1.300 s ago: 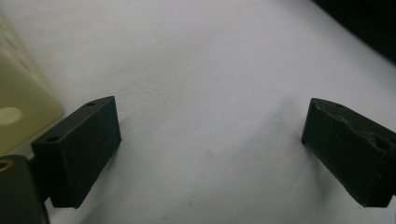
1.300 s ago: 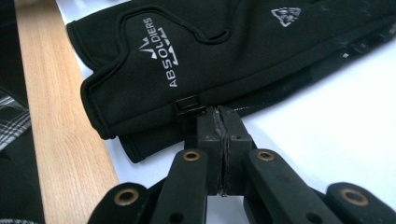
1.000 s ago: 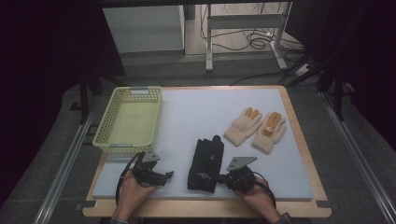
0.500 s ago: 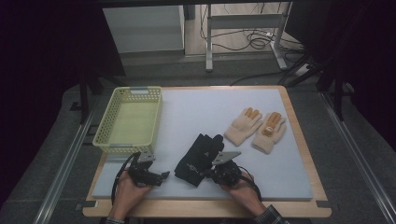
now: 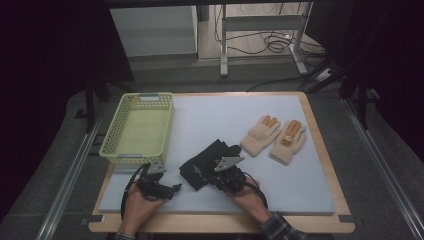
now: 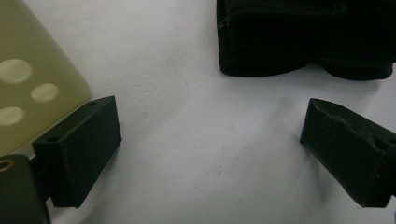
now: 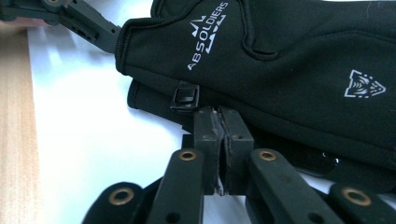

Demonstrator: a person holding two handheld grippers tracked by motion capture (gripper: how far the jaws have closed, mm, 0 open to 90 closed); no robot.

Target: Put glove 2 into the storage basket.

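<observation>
A pair of black gloves (image 5: 207, 161) printed with white logos lies tilted on the white mat, near its front edge. My right gripper (image 5: 216, 174) is at their near side. In the right gripper view its jaws are pressed together on the edge of the black gloves (image 7: 289, 60), beside a small buckle (image 7: 186, 97); the right gripper (image 7: 218, 116) is shut there. My left gripper (image 5: 173, 189) rests low over the mat just left of the gloves. The left gripper (image 6: 210, 149) is open, with bare mat between its jaws and the black gloves (image 6: 303, 37) ahead.
A pale green mesh basket (image 5: 111, 150) stands at the left; its corner (image 6: 32, 93) is beside my left jaw. Two tan knit gloves (image 5: 260, 135) (image 5: 289, 141) lie at the right. The wooden table edge (image 7: 16, 140) is close to the right gripper.
The black gloves have slid left and turned from upright to slanted, moving with my right gripper. My left gripper has shifted slightly left and toward the front edge.
</observation>
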